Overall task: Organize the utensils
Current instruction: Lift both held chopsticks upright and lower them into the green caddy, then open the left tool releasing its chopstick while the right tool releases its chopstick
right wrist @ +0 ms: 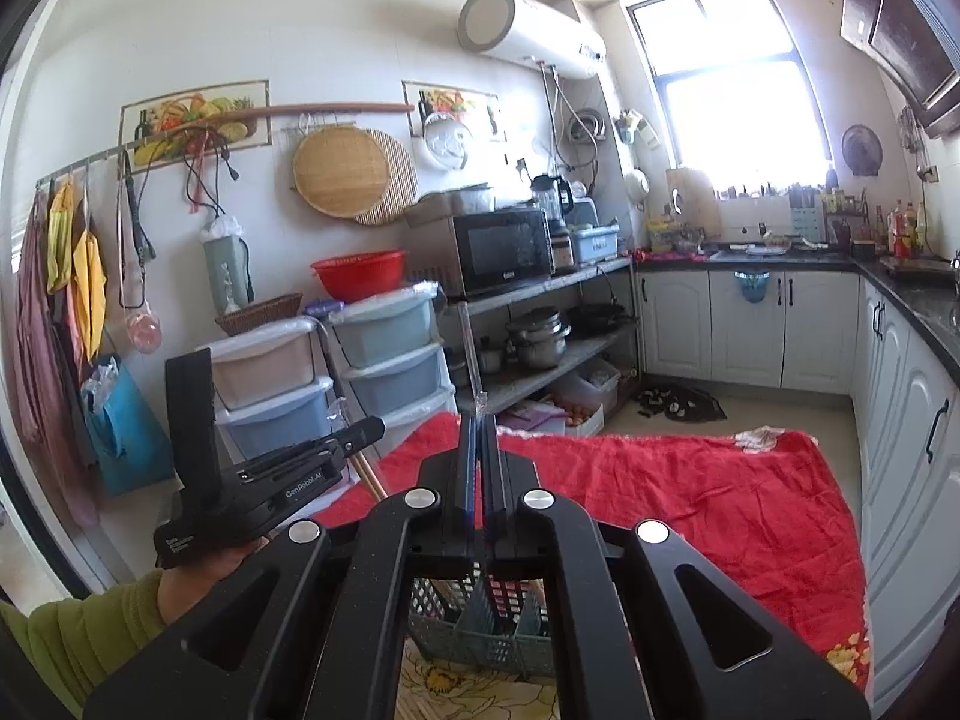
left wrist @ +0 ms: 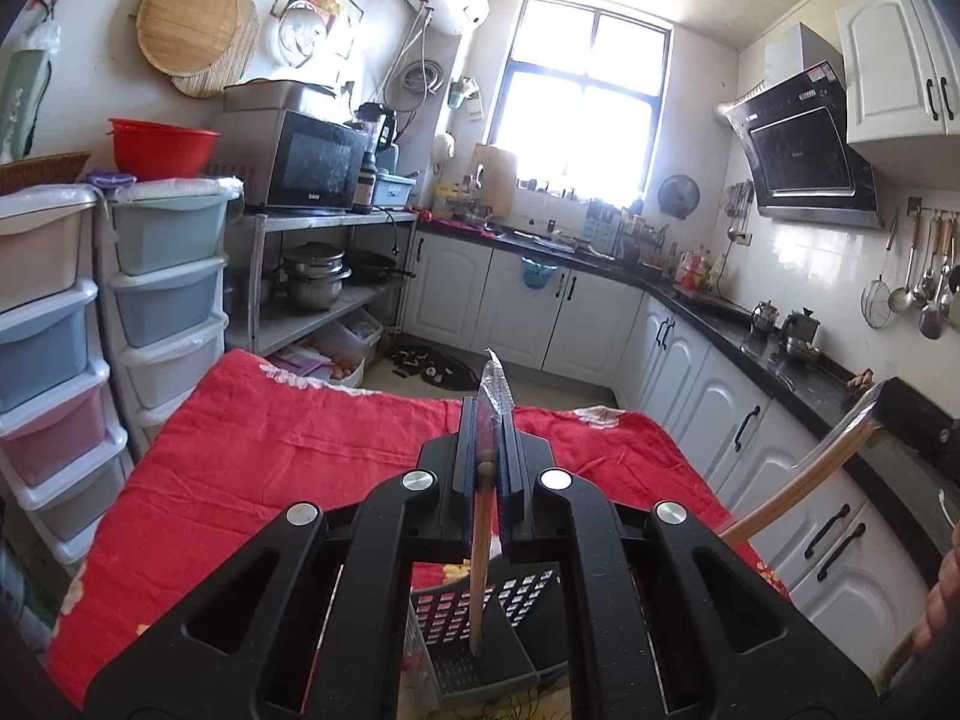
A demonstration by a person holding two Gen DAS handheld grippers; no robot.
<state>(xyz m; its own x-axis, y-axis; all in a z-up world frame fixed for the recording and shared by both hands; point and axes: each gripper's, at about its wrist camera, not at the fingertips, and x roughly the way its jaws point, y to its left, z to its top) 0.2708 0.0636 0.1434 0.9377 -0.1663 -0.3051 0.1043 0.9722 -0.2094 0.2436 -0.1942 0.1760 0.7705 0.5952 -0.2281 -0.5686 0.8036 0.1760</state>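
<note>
My left gripper [left wrist: 487, 414] is shut on a pair of wooden chopsticks in a clear wrapper [left wrist: 480, 564]. The wrapper tip pokes up past the fingers. The sticks hang down over a grey perforated utensil basket [left wrist: 522, 594] with dividers, on the red cloth [left wrist: 270, 450]. My right gripper [right wrist: 480, 420] is shut on another clear-wrapped chopstick pair [right wrist: 474, 354], whose thin end rises above the fingers. The same basket [right wrist: 474, 636] lies beneath it. In the right wrist view the left gripper [right wrist: 366, 429] is at the left, held by a hand in a green sleeve.
Stacked plastic drawers [left wrist: 162, 276] stand left of the red-covered table. Beyond them is a metal shelf with a microwave [left wrist: 312, 162] and pots. White cabinets under a dark counter [left wrist: 774, 354] run along the right. The right gripper's wrapped chopsticks [left wrist: 804, 468] cross the right edge.
</note>
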